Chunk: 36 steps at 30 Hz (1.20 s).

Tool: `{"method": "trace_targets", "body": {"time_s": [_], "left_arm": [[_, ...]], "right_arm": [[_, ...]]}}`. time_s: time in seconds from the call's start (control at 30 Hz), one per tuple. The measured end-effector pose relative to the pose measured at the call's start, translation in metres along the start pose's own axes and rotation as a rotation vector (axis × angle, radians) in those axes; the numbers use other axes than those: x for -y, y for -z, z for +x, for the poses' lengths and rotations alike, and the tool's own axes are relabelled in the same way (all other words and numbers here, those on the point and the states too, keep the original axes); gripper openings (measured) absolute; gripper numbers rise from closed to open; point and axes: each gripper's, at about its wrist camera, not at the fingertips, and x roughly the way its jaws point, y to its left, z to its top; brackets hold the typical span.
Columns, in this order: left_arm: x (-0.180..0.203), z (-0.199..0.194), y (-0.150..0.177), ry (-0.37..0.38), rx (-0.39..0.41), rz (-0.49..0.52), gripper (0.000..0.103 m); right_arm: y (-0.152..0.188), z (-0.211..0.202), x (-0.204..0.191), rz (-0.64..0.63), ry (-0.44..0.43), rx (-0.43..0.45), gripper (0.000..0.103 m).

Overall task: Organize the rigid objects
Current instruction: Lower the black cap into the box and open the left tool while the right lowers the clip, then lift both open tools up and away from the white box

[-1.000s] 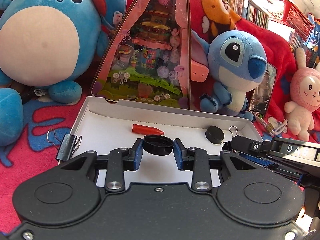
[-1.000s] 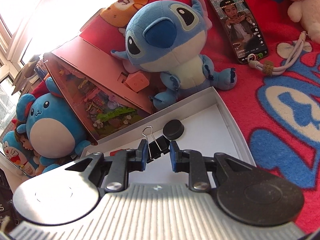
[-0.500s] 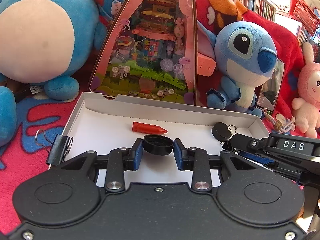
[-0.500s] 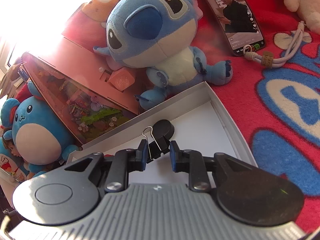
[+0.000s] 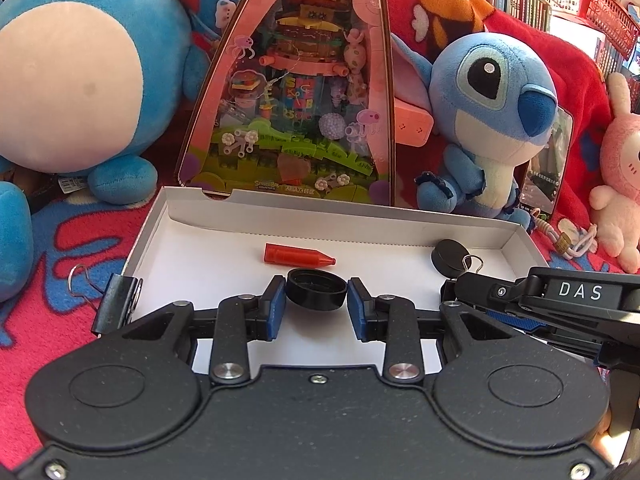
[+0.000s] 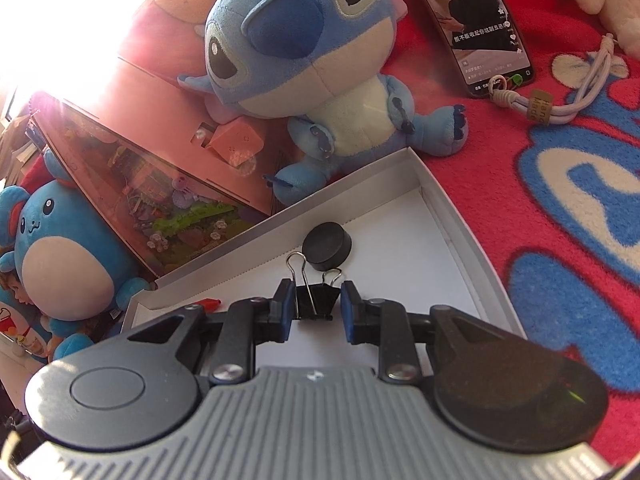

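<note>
My left gripper (image 5: 316,308) is shut on a black round cap (image 5: 316,290), held just above the floor of a shallow white box (image 5: 320,208). A red crayon (image 5: 298,256) lies in the box beyond the cap. My right gripper (image 6: 316,312) is over the right end of the box (image 6: 460,224). Its jaws are opening, and a black binder clip (image 6: 316,300) stands between the pads with a thin gap on the right side. A black puck (image 6: 327,246) lies just beyond that clip. The left wrist view shows the right gripper (image 5: 452,292) beside the puck (image 5: 448,254).
A second binder clip (image 5: 118,300) grips the box's left front corner. Plush toys, a blue one (image 5: 80,72) and a Stitch (image 5: 488,120), and a pink toy package (image 5: 304,92) crowd the far side. A phone (image 6: 480,28) lies on the red blanket (image 6: 560,200) to the right.
The right pads have parted slightly from the binder clip they were squeezing. The left gripper keeps the cap, and both views have shifted only slightly.
</note>
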Motion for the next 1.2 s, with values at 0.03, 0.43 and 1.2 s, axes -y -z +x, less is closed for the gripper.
{"method": "trace_targets", "body": {"time_s": [0.03, 0.43, 1.2], "left_arm": [[0.000, 0.000, 0.000, 0.000, -0.001, 0.000, 0.032], [-0.001, 0.001, -0.001, -0.002, 0.002, -0.005, 0.032], [0.014, -0.044, 0.004, 0.034, 0.051, 0.053, 0.071]], "right_arm": [[0.000, 0.000, 0.000, 0.000, 0.001, -0.001, 0.029], [-0.002, 0.000, 0.000, -0.004, 0.011, -0.001, 0.033], [0.005, -0.032, -0.007, -0.133, 0.010, 0.032, 0.061]]}}
